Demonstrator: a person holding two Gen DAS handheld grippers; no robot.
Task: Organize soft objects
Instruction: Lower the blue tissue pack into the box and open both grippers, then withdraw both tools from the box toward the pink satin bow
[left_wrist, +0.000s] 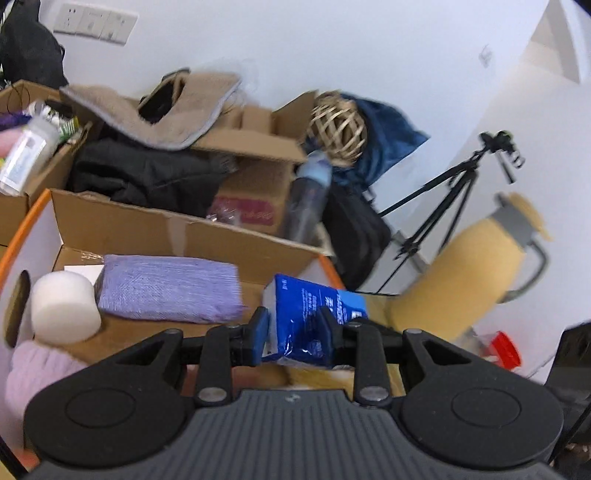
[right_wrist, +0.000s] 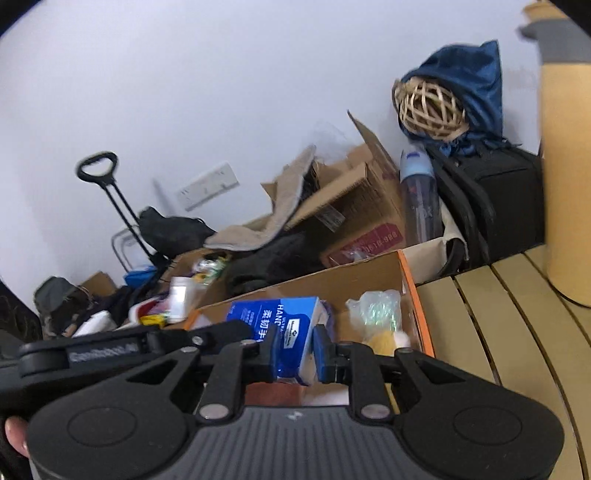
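Jaws on both grippers are clamped onto the same blue tissue pack (left_wrist: 314, 314), one at each end, so it's hanging between them above the cardboard box (left_wrist: 147, 229). In the left wrist view the left gripper (left_wrist: 295, 326) has its blue pads squeezing the pack's crinkly plastic end, and the wrapper bunches up a bit where they bite. In the right wrist view the right gripper (right_wrist: 294, 350) pinches the other end, with the white printed panel of the pack showing between the pads, and the left gripper's black body pokes in from the left edge.

Right below and beyond the pack is the open box with the orange rim. Inside it, on the left wrist side, there's a purple folded cloth (left_wrist: 170, 291) lying flat, a white foam roll (left_wrist: 64, 306) just beside it, and something fuzzy and pinkish (left_wrist: 40, 373) near the corner. The right wrist view shows a crinkly clear bag (right_wrist: 376, 308) and a yellow soft thing (right_wrist: 384, 339) in the near end of the box.

Further out it's pretty messy: more cardboard boxes with a tan towel (left_wrist: 170, 107) draped over one, dark clothes, a clear water bottle (left_wrist: 310, 192), a woven rattan ball (left_wrist: 338, 125) against blue fabric, a black tripod (left_wrist: 450, 206), and a tall yellow jug (left_wrist: 469, 269) on the slatted table (right_wrist: 498, 314). Everything's a bit motion-blurred.
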